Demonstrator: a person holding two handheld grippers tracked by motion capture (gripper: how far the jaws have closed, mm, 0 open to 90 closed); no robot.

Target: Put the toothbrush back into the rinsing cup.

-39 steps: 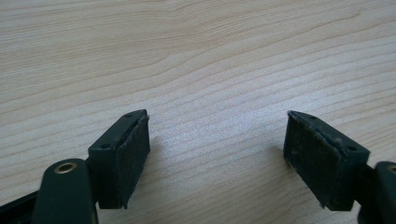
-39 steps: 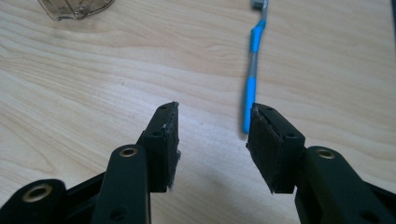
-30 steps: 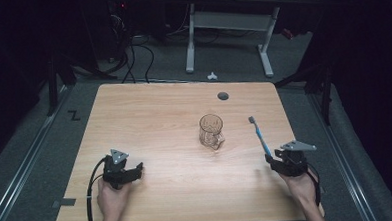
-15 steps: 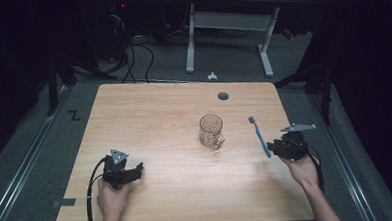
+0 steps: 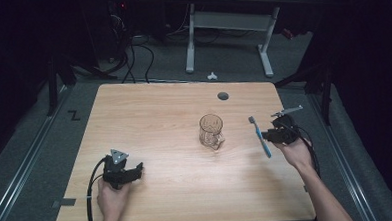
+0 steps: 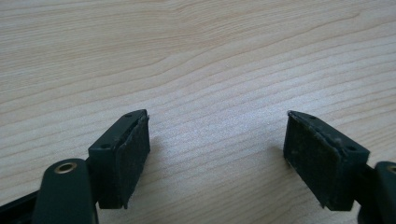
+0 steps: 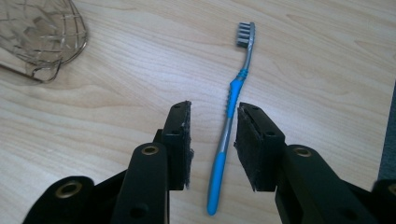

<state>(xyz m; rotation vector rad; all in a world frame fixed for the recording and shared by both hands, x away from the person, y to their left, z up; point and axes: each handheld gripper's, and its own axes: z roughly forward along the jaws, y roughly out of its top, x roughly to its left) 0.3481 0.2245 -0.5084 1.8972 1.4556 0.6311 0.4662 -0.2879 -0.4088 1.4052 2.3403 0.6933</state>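
A blue and grey toothbrush [image 5: 259, 136] lies flat on the wooden table [image 5: 154, 112], bristle head pointing away from the person. My right gripper [image 5: 268, 136] is low at its right side. In the right gripper view the handle [image 7: 229, 126] lies in the gap between the black jaws, which stand open around it with space on both sides [image 7: 214, 109]. A wire mesh cup [image 5: 211, 131] stands near the table's middle, left of the toothbrush, and its rim [image 7: 39, 35] is at that view's top left. My left gripper [image 5: 135, 169] rests at the front left, open over bare wood [image 6: 217, 116].
A round cable hole [image 5: 223, 96] sits in the table near its far edge. The table's right edge [image 5: 295, 151] runs close behind my right hand. A desk frame [image 5: 228, 34] and cables stand on the floor beyond the table.
My right gripper has moved forward and left, up to the toothbrush, which now lies between its jaws. The toothbrush, the cup and my left gripper have stayed put.
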